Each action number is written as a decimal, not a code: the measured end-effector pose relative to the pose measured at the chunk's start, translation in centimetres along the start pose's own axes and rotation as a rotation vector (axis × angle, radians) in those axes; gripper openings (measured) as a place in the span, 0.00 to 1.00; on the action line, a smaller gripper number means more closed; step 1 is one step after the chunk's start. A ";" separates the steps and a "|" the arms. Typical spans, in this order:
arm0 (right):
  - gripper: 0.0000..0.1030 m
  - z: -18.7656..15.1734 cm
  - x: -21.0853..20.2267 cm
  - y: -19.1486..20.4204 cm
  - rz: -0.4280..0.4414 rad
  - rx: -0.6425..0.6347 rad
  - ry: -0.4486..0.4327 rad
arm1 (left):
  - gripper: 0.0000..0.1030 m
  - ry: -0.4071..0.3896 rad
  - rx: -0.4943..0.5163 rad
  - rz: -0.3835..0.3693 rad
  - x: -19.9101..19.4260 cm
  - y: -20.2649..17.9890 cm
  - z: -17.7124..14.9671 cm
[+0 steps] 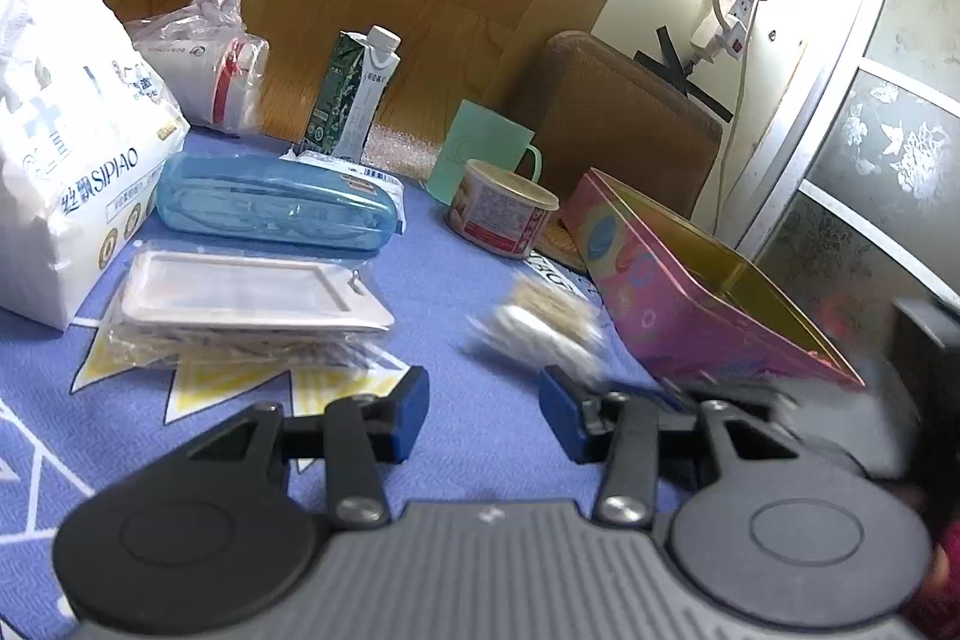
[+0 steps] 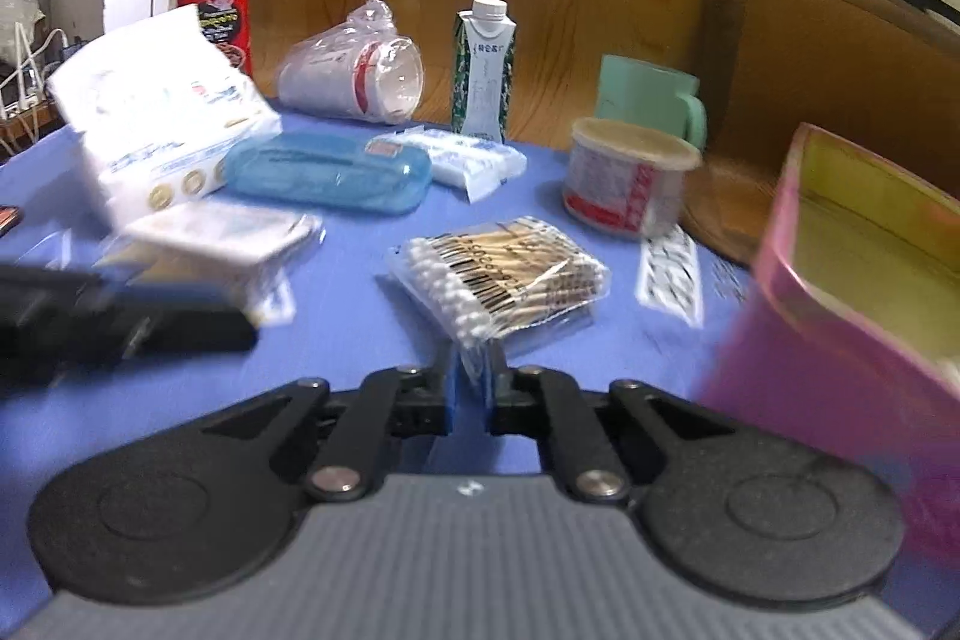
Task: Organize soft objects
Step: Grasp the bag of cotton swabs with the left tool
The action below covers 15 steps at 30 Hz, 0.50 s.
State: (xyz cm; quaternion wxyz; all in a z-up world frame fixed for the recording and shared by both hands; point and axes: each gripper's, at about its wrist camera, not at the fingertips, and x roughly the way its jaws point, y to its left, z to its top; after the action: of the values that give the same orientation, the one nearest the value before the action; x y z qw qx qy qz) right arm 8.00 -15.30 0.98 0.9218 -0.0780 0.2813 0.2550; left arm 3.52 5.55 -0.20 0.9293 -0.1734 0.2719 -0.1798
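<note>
Right tongs (image 2: 471,382) clamped only on the plastic edge of the swab pack (image 2: 498,274) just left of the pink box (image 2: 840,280), left tongs (image 1: 483,415) apart and empty: risks slipping free or tearing when lifted boxward.

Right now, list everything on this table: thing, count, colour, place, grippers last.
cotton swab pack: one, clear wrap, white tips, table centre, corner in right gripper
tin box: one, pink, gold inside, open, right
tissue pack: one, white, left
blue case: one, translucent, mid-left
flat white pack: one, before blue case
carton: one, green-white, back
bagged cups: one bag, back
mug: one, mint, back right
tub: one, red-white, beside mug
red box: one, back left
tablecloth: blue
left gripper: open, empty
right gripper: shut on the pack's wrap
</note>
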 end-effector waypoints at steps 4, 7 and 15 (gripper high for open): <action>0.10 -3.2 -4.4 0.2 -0.017 -0.010 -0.022 | 0.40 0.031 0.032 0.001 0.4 -0.4 0.1; 0.10 -5.6 -7.5 0.3 -0.041 -0.022 -0.031 | 0.43 0.054 0.064 -0.014 0.7 -0.9 0.0; 0.47 -10.0 -13.3 -2.4 -0.100 0.107 -0.054 | 0.45 0.173 0.075 -0.201 3.3 -4.4 0.7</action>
State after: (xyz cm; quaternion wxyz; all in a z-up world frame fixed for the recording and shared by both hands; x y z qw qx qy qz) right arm -4.98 -25.93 0.12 0.9435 -0.0356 0.2653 0.1951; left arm 5.47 0.43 0.69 0.8855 -0.1489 0.3253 -0.2964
